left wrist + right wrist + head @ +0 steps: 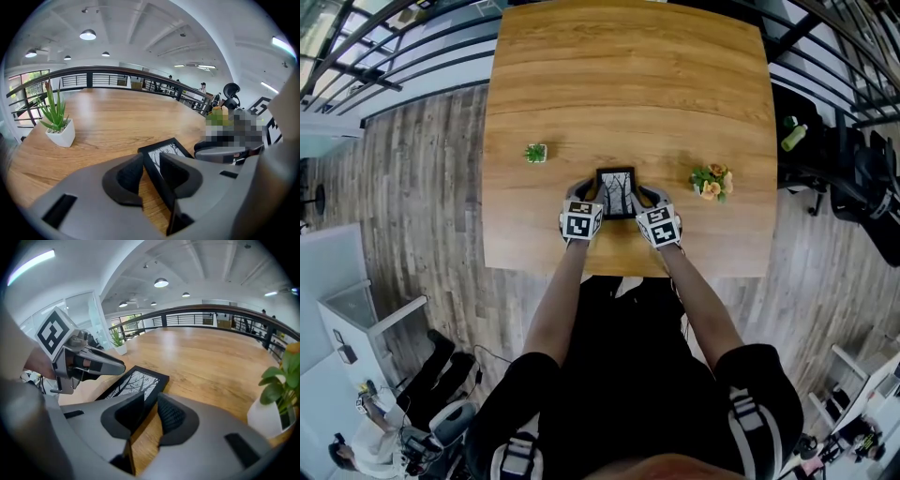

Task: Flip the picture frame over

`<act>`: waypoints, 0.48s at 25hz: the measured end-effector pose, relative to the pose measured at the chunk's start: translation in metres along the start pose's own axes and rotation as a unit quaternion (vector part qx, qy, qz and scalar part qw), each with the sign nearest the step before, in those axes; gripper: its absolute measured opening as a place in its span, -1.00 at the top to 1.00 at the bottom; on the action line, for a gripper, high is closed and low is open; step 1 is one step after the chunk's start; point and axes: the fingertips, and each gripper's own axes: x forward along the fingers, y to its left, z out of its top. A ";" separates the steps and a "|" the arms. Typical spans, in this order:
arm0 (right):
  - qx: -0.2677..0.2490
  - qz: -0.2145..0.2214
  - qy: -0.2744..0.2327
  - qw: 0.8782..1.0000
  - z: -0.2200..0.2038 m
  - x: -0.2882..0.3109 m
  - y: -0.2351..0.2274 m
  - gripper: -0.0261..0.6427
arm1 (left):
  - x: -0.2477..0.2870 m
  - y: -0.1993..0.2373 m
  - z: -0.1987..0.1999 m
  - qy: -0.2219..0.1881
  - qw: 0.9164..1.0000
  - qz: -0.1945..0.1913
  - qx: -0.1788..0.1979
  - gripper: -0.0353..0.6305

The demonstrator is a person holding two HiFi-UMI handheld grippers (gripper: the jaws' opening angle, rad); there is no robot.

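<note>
Fingers of the left gripper clamp the left edge of the black rectangular picture frame; the right gripper has its fingers clamped on the right edge. The frame faces picture-up at the near part of the light wooden worktop, between a small green potted plant and orange flowers.

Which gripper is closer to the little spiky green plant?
Left. The left gripper holds the picture frame side nearest the spiky plant; the right gripper holds the opposite side, farther away.

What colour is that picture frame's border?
The picture frame is black; right gripper view shows it best.
</note>
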 end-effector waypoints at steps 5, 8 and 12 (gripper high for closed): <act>0.007 0.000 -0.020 1.000 0.011 -0.015 -0.007 0.89 | -0.020 0.003 0.006 -0.011 1.000 0.027 0.004 0.53; 0.000 0.004 -0.024 1.000 0.013 -0.025 -0.009 0.90 | -0.037 0.004 0.006 -0.023 0.999 0.046 -0.003 0.60; -0.022 0.016 -0.029 0.999 0.017 -0.042 -0.007 0.91 | -0.060 -0.002 0.007 -0.034 0.997 0.061 -0.017 0.72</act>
